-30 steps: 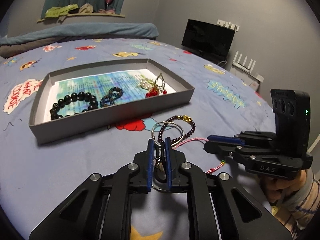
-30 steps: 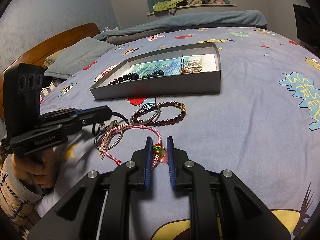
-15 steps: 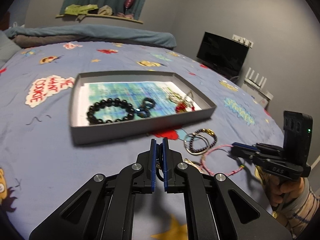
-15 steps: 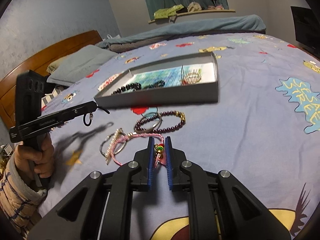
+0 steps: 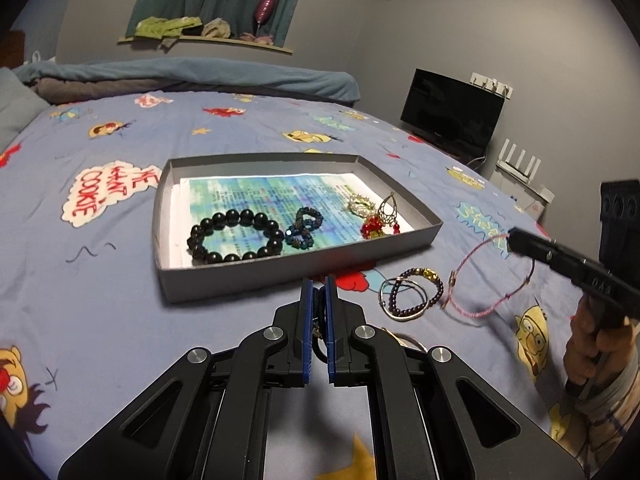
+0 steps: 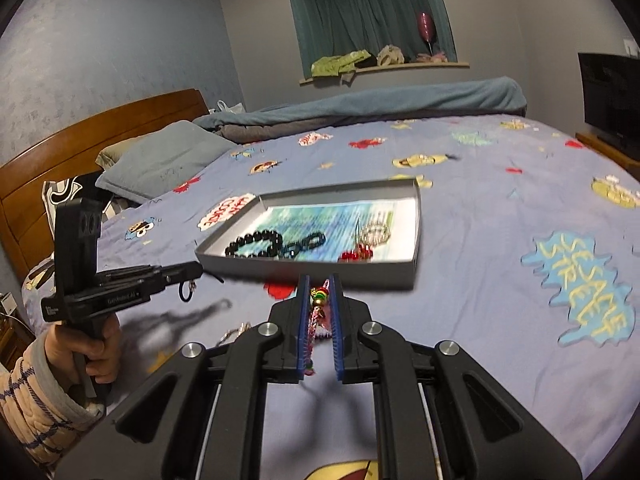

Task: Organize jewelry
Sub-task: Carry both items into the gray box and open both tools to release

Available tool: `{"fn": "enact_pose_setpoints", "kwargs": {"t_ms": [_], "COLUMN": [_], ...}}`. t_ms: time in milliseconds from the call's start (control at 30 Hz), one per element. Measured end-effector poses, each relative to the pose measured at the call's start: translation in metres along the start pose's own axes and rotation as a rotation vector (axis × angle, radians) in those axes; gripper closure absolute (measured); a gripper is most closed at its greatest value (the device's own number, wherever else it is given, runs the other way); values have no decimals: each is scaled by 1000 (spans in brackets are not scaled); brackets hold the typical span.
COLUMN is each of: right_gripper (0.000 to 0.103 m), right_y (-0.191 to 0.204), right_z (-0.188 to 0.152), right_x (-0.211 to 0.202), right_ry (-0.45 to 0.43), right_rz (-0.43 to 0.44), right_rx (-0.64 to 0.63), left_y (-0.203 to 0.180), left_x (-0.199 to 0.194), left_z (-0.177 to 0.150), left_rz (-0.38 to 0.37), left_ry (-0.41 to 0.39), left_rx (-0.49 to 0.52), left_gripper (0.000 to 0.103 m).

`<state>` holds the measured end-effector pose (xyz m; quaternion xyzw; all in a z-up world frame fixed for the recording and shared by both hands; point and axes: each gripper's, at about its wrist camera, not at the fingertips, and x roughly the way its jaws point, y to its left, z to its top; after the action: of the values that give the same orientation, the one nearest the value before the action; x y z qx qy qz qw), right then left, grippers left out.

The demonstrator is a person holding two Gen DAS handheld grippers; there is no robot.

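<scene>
A grey tray [image 5: 416, 236] on the bed holds a black bead bracelet [image 5: 236, 236], a dark blue-green bracelet [image 5: 304, 228] and gold and red earrings [image 5: 376, 216]. My left gripper [image 5: 319, 286] is shut on a small dark ring with a charm [image 6: 187, 291], held in the air before the tray's near wall. My right gripper [image 6: 320, 286] is shut on a pink cord bracelet [image 5: 492, 276] with coloured beads [image 6: 319, 296], lifted off the bed right of the tray. A dark purple bead bracelet and a silver bangle [image 5: 408, 294] lie on the bedspread.
The blue cartoon bedspread [image 5: 120, 300] spreads all round the tray. Another metal ring [image 5: 404, 338] lies beside my left gripper. A pillow [image 6: 160, 160] and wooden headboard [image 6: 60, 152] are to the left, a TV [image 5: 452, 116] to the right.
Both grippers have risen off the bedspread. The left carries the small dark ring up and toward the tray. The right has closed on the pink cord bracelet and lifted it.
</scene>
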<state>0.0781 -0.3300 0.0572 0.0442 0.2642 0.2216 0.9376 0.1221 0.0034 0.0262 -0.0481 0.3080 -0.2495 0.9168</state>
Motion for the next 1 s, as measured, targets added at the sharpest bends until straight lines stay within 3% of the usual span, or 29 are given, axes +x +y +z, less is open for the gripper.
{"fn": "enact_pose_setpoints", "kwargs": {"t_ms": [500,1000], "right_gripper": [93,93], "right_y": [14,-26], "right_z": [67,117], "right_x": [31,164], "right_ry": [-39,152], "right_rz": [25,-6], "right_rx": [-90,-29], "left_y": [4,45], "left_x": [11,90], "left_z": [45,97], "left_rz": [15,87], "left_ry": [-29,34], "left_rx": [35,-11], "left_gripper": [97,97]}}
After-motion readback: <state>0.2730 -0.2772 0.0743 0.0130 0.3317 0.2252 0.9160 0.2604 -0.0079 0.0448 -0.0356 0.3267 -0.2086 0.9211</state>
